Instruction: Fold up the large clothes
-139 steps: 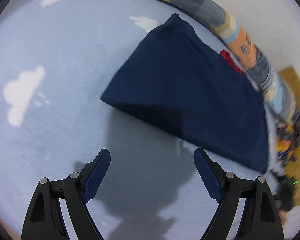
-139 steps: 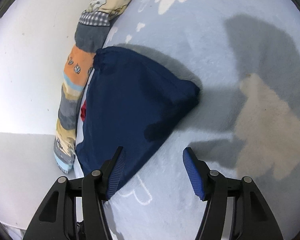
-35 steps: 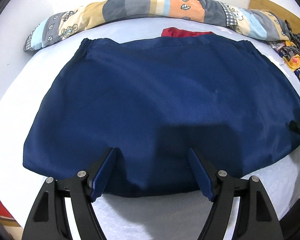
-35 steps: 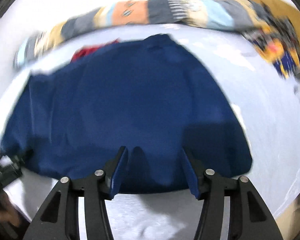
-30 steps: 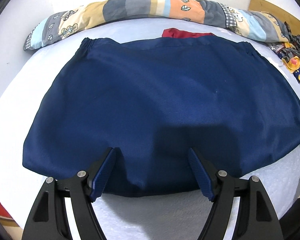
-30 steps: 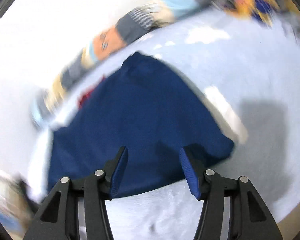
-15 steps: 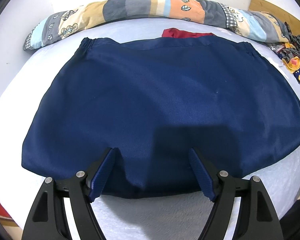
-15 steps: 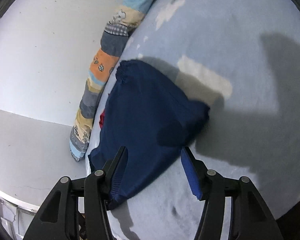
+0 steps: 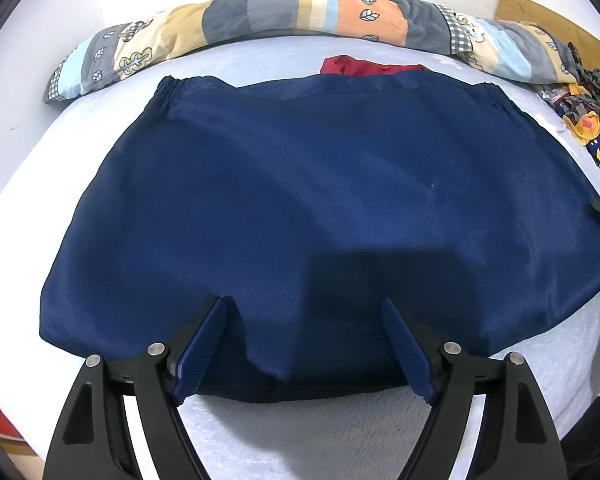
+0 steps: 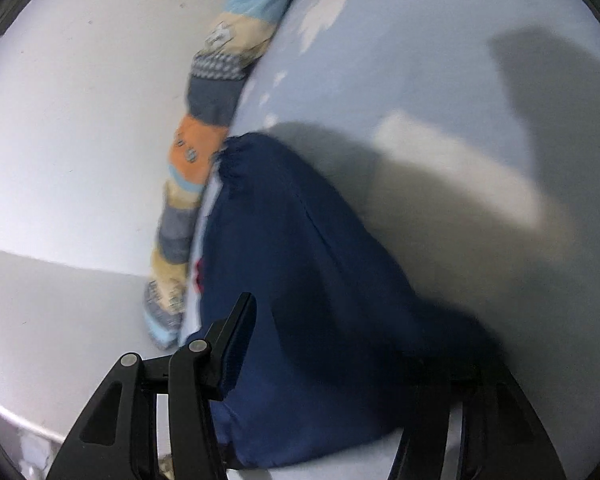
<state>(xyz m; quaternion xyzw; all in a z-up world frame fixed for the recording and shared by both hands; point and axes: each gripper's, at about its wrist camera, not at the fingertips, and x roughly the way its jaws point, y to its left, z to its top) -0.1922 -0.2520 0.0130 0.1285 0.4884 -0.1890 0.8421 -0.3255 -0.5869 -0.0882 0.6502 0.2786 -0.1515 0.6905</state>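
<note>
At the bottom of the left wrist view, the left hand-held gripper point(image 9: 304, 344) hangs released, its fingers spread over the near hem of the navy garment point(image 9: 320, 208), which lies flat mid-frame on the pale bed point(image 9: 300, 432). In the right wrist view, the right hand-held gripper point(image 10: 340, 356) straddles the garment's corner, also spread. A clean fold likely means pinching the hem squarely on both sides. Farthest, a patchwork bolster point(image 9: 300, 12) lines the wall.

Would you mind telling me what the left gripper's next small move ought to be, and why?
Probably close the left gripper on the navy garment: its open fingers straddle the near hem, and nothing is gripped yet.
</note>
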